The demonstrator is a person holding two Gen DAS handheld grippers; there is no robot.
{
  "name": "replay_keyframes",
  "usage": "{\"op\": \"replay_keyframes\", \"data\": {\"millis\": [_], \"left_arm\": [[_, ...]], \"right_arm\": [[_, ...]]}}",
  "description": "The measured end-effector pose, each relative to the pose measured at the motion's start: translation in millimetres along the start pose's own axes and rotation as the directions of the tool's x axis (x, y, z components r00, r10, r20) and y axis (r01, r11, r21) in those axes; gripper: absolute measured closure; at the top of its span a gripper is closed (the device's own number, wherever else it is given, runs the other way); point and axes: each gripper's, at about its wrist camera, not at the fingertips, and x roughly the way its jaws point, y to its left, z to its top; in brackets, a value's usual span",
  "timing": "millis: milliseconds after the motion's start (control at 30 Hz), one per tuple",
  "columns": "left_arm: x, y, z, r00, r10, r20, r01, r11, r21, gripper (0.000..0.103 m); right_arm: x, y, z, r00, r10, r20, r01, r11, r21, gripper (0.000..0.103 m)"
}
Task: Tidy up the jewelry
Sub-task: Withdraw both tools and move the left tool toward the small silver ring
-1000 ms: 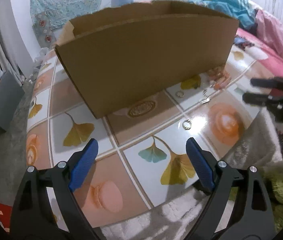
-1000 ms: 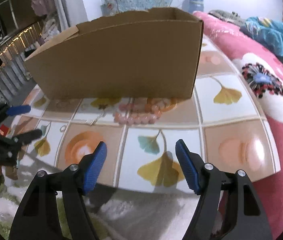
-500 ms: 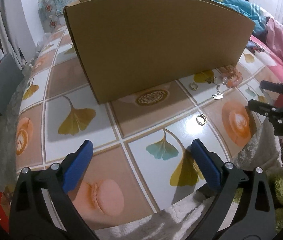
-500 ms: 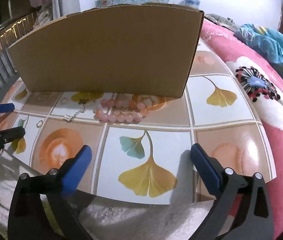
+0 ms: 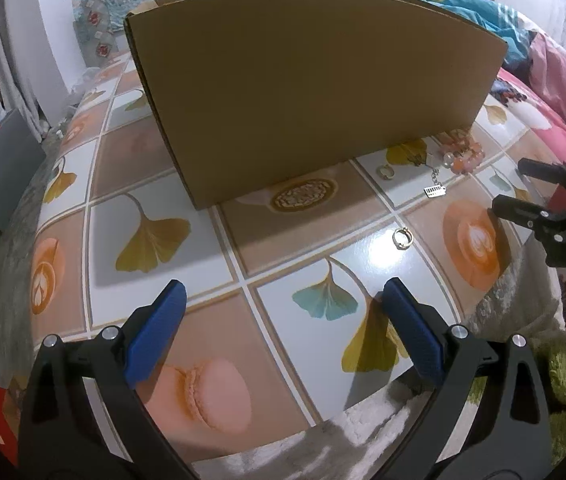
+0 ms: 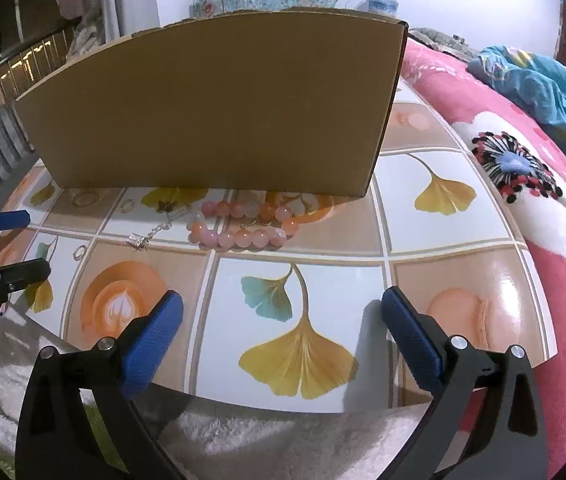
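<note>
Both jaws spread, empty — L gripper & R gripper | bead bracelet, ring on table by box

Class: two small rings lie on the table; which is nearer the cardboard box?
The ring just before the box; the other ring lies farther out, on the glossy tile.

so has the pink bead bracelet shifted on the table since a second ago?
No. The pink bead bracelet still lies just in front of the cardboard box, near its right corner; only the camera came closer.
</note>
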Motion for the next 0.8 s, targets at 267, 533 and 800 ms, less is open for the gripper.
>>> {"op": "replay_keyframes", "data": {"millis": [267,533,800], "left_arm": [[0,-2,-1,1.0,0.005,0.011,-0.005,1.0,-0.002,0.007],[-24,-20,0,0.987,-0.056,0.153,0.046,0.997,0.068,0.008],[-18,-40,5,0.984,-0.106,0.144,0.09,0.989,0.115,0.043]], "right_arm": [[-2,6,2,0.999,-0.032,-0.021,0.032,0.999,-0.011,0.007],[-15,25,3,0.999,0.024,0.042,-0.02,0.996,-0.085,0.007],[-17,37,2,0.994,0.088,0.06,-0.083,0.994,-0.07,0.018]]}}
